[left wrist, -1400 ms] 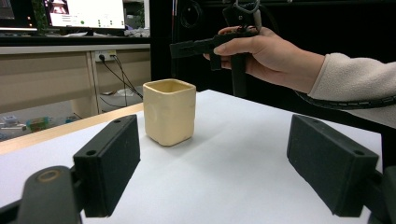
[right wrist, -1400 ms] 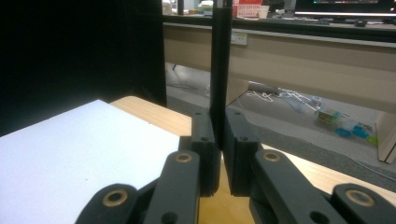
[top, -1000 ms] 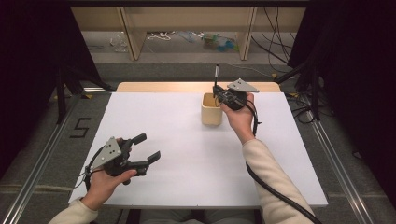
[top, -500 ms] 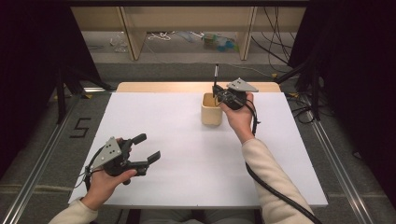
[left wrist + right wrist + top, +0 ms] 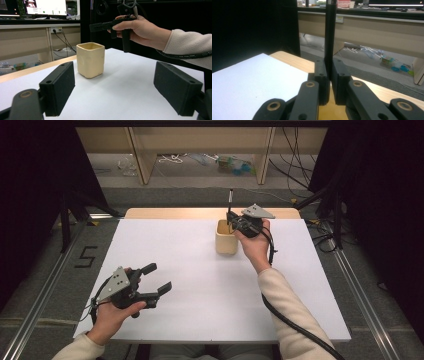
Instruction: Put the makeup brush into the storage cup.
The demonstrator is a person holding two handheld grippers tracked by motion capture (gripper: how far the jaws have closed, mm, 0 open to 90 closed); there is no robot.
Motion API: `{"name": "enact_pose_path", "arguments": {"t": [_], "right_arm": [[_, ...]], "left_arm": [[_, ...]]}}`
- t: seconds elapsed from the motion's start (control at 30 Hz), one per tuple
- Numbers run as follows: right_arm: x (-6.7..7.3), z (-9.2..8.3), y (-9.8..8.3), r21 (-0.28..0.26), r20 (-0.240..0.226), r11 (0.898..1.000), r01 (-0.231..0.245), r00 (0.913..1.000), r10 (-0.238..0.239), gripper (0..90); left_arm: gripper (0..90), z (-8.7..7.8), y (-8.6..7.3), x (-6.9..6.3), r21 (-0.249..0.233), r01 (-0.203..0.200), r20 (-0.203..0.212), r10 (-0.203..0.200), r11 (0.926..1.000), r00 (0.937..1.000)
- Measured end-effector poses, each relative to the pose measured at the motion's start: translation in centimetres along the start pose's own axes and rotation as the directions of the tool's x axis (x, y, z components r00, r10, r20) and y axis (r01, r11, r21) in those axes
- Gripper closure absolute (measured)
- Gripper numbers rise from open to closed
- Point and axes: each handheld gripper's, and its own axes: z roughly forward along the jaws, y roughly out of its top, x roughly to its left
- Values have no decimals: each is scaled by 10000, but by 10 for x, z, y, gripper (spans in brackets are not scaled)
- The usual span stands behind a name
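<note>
- The right tongs are closed on a thin black pen. In the right gripper view the two jaws press the pen from both sides, and it stands upright between them.
- The pen is held vertical, probably because it must go straight down into the narrow mouth of the cup.
- The cup is a cream square holder. It stands on the white table at about 12 o'clock from the table middle, near the far edge.
- The right tongs hang at the cup's 3 o'clock rim, a little higher than it, and the pen's lower end seems to be at the opening. If the tip is already inside, one cannot tell.
- The left tongs are open and hold nothing. They rest low at about 8 o'clock of the table, well apart from the cup.
- The left tongs point toward the cup, so their camera sees it between the wide jaws. This looks like a waiting pose, maybe to steady the cup if it tips.
</note>
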Motion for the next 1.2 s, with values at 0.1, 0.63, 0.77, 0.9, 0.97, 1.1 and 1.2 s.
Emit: {"name": "enact_pose_path", "arguments": {"t": [0.1,0.63,0.77,0.9,0.97,1.1,1.2], "right_arm": [[-1,0,-1,-18,21,10000,26,10000,-26,844],[-4,1,-3,-22,99,10000,-35,9999,35,843],[-4,1,-4,-52,165,10000,-10,9999,10,843],[-4,2,-4,-47,176,10000,-9,9998,10,843],[-4,1,-4,27,159,10000,-20,9999,20,843],[-5,2,-6,-68,202,9999,-99,9997,101,843],[-6,2,-6,-23,212,9999,-120,9997,120,843]], "left_arm": [[170,0,0,0,-22,4,6,-4,10000,10000],[170,1,0,0,-4,-102,32,102,9999,9999],[170,1,0,0,-40,-38,42,38,10000,10000],[170,1,0,0,12,-105,40,105,9999,9999],[170,1,0,0,4,-103,37,103,9999,9999],[170,1,0,0,-49,-79,49,79,10000,10000],[170,1,0,0,-8,-50,33,50,10000,10000]]}}
